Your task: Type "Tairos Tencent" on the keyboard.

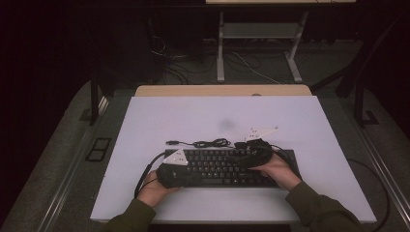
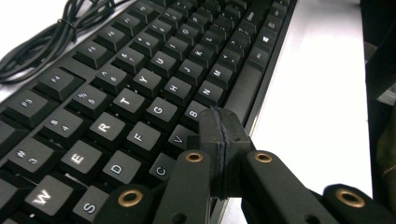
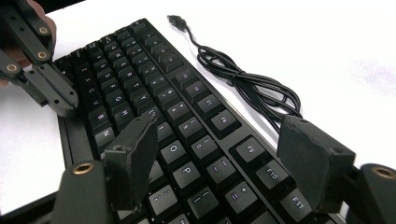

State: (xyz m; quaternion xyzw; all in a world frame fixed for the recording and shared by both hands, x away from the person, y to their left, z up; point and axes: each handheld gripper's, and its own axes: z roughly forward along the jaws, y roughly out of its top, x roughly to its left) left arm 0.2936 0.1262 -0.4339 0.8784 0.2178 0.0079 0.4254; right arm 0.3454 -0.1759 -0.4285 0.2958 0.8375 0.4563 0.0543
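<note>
Keyboard [image 1: 227, 166], black, is seen lying flat on the near half of the white table [image 1: 145, 125], its long side running left to right, close to the person's edge. Its cable [image 1: 211, 143] is coiled in a loose bundle on the table just behind its far edge, and the plug [image 1: 170, 142] is laid out to the left of the bundle.

The left gripper [image 2: 219, 133] is held over the keyboard's near-left part. Its jaws are pressed together with nothing between them, and their tip is placed at the front edge of the keys, beside the B and V keys and the space bar. Whether a key is touched cannot be told.

The right gripper [image 3: 224, 158] is held over the right part of the keyboard, above the P and function-key area. Its jaws are spread wide apart and nothing is gripped; keys are seen between them.

Each gripper is held by one hand, the left hand [image 1: 153, 189] at the keyboard's near-left corner and the right hand [image 1: 278, 170] over its right end. Dark floor and a desk frame [image 1: 256, 43] are seen beyond the table.
</note>
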